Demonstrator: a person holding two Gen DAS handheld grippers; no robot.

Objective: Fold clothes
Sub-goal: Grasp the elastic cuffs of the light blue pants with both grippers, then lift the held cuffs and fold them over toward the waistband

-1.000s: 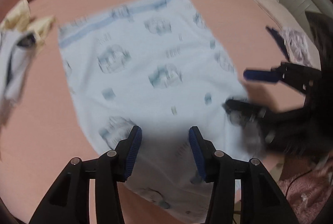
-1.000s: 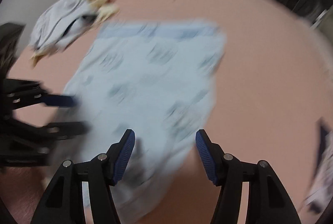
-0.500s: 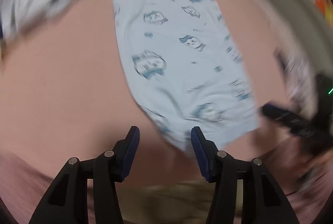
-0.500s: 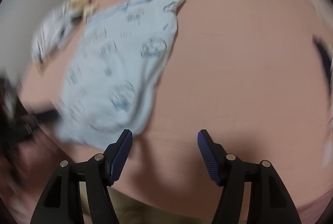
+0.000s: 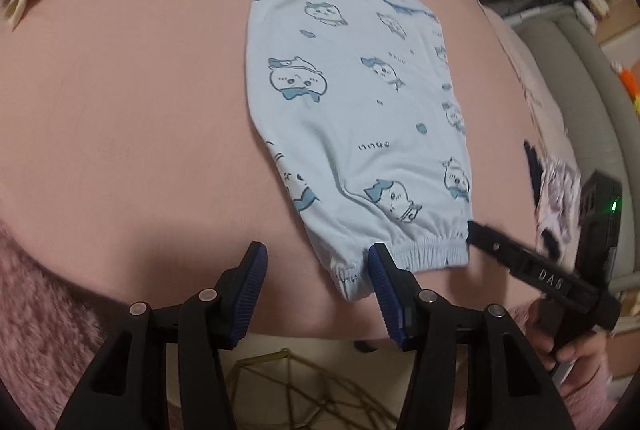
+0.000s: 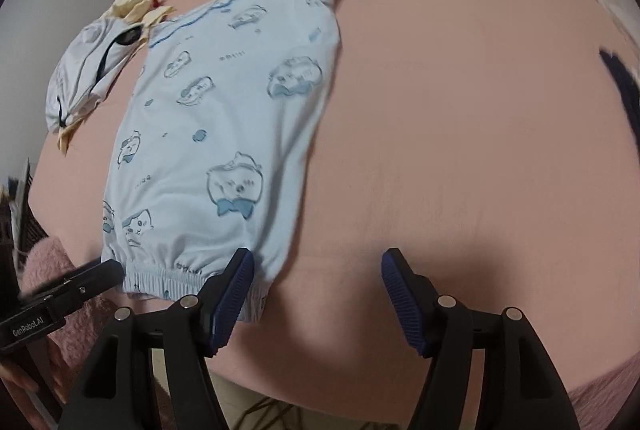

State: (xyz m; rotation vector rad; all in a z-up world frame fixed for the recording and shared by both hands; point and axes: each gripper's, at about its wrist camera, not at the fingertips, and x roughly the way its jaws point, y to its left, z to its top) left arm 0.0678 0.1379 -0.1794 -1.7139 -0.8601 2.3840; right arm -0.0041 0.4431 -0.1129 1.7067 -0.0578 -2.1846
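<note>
Pale blue printed pants (image 5: 360, 118), folded lengthwise, lie flat on the pink bed (image 5: 132, 118). Long axis runs away from both tongs; the gathered cuff end is the near end, at the bed's front edge.

Left tongs (image 5: 316, 290): released, nothing gripped, cuff corner just ahead betw. the pads.

Right tongs (image 6: 318, 300): released, jaws opening, empty; cuff's opposite corner by its left pad.

Each tongs sits at one cuff corner, roughly equally near. Likely next: grip cuff, fold away along the long axis.

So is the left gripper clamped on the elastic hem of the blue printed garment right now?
No, the left gripper stands open, pink bedsheet between its pads; the blue garment hem only lies by its right finger.
</note>
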